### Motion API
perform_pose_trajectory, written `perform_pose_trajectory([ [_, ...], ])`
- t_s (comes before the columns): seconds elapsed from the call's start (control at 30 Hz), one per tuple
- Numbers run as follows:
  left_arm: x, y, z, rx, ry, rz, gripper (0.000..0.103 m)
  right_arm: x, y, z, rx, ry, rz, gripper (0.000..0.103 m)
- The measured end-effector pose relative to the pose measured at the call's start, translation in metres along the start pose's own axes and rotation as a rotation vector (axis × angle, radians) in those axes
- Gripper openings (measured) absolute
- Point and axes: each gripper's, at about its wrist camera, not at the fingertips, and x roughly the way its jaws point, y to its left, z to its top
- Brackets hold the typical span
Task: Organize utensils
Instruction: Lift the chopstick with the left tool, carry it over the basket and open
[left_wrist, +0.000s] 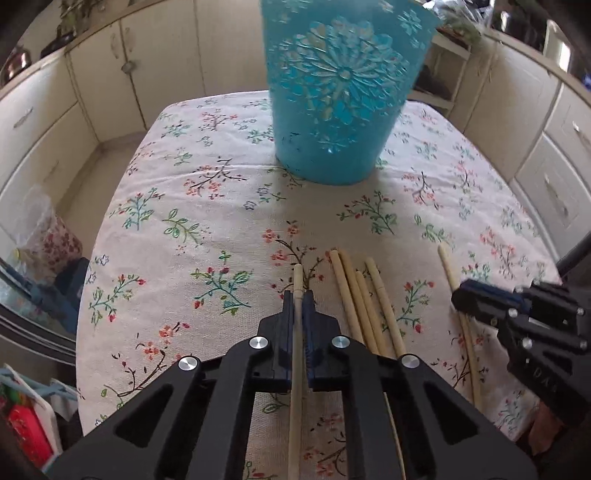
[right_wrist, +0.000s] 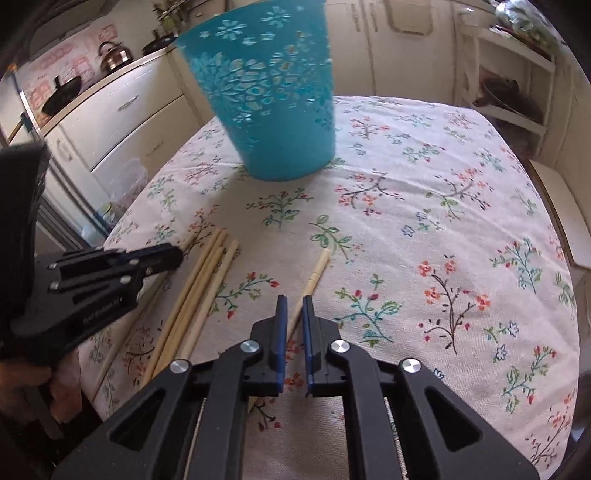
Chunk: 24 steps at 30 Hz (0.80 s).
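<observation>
My left gripper (left_wrist: 298, 295) is shut on one pale wooden chopstick (left_wrist: 297, 280), which runs lengthwise between the jaws and pokes out ahead. Several more chopsticks (left_wrist: 364, 295) lie side by side on the floral tablecloth just right of it; they also show in the right wrist view (right_wrist: 199, 288). A single chopstick (right_wrist: 314, 273) lies under my right gripper (right_wrist: 293, 299), whose jaws stand a narrow gap apart around it, above the cloth. A blue cut-out plastic holder (left_wrist: 332, 103) stands upright at the table's far middle, also in the right wrist view (right_wrist: 273, 99).
The floral tablecloth (right_wrist: 424, 221) covers a small table ringed by cream cabinets (left_wrist: 48, 122). Bags and boxes (left_wrist: 37, 258) sit on the floor at the left. A kettle (right_wrist: 114, 55) and pan stand on the counter.
</observation>
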Motion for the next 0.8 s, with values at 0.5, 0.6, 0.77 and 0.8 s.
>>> perform_pose_trajectory([
  [0.5,-0.001,0.014,0.002,0.007,0.040,-0.019,0.006,0.009,0.022,0.012,-0.092,0.071,-0.045,0.008],
  [0.6,0.000,0.012,0.000,0.032,0.043,-0.017,0.006,0.011,0.023,0.012,-0.119,0.085,-0.054,0.009],
  [0.77,-0.001,0.005,0.001,0.079,0.012,0.002,0.005,0.009,0.022,0.003,-0.085,0.011,-0.058,0.009],
  [0.8,-0.004,0.006,0.001,0.067,-0.001,-0.013,0.005,0.009,0.020,0.000,-0.068,-0.017,-0.049,0.008],
])
